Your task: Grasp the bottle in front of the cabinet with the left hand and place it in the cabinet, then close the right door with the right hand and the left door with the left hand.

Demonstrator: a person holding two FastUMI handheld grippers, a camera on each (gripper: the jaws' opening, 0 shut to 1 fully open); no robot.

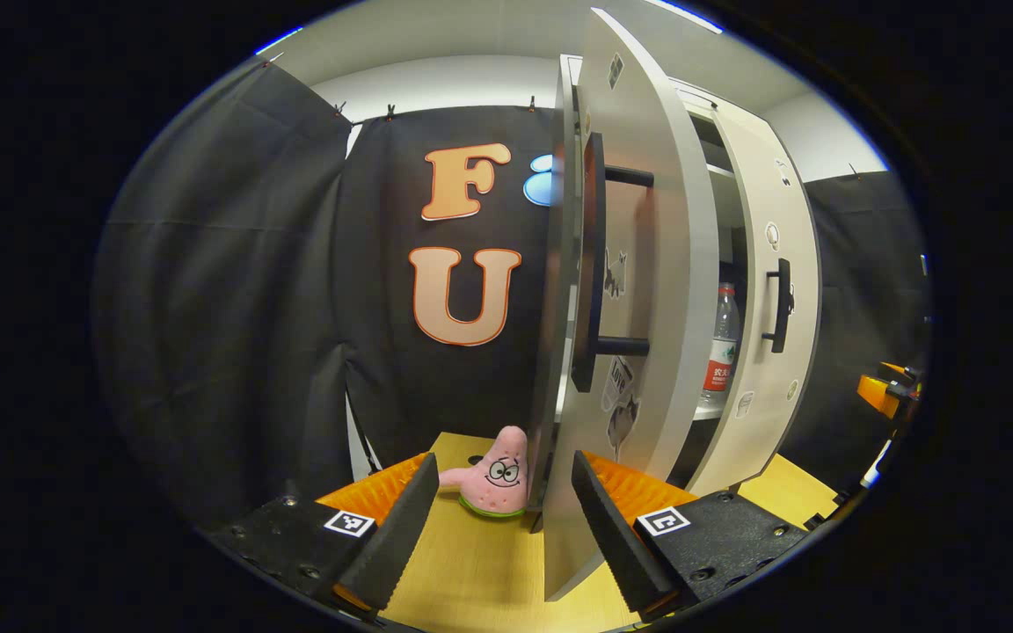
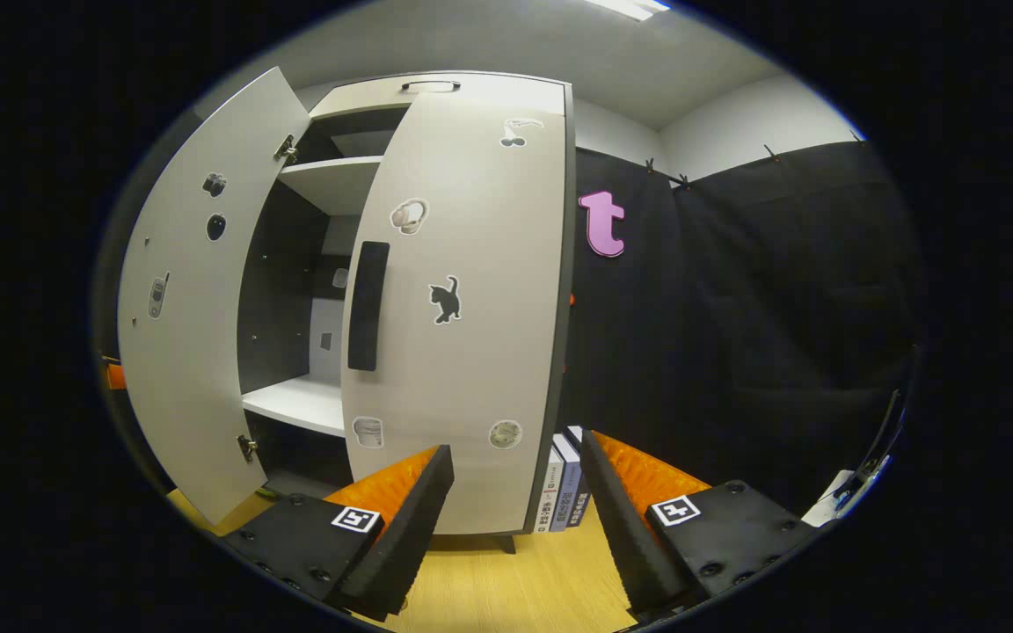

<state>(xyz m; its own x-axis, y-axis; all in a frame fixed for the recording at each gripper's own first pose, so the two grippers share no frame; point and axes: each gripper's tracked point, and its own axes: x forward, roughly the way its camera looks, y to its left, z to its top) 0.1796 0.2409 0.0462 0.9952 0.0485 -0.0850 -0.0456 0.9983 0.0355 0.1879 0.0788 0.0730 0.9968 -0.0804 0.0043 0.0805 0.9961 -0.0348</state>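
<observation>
The clear bottle with a red label stands upright on a shelf inside the pale cabinet. In the left gripper view the left door swings out toward me, nearly edge-on, its black handle facing me. My left gripper is open, and the door's lower edge sits between its fingers near the right one, not pinched. The right door stands partly shut, its black handle to the left. My right gripper is open just in front of that door's lower edge, holding nothing.
A pink star plush toy lies on the wooden table beside the left door. A few upright books stand against the cabinet's right side. The other gripper shows far right in the left gripper view.
</observation>
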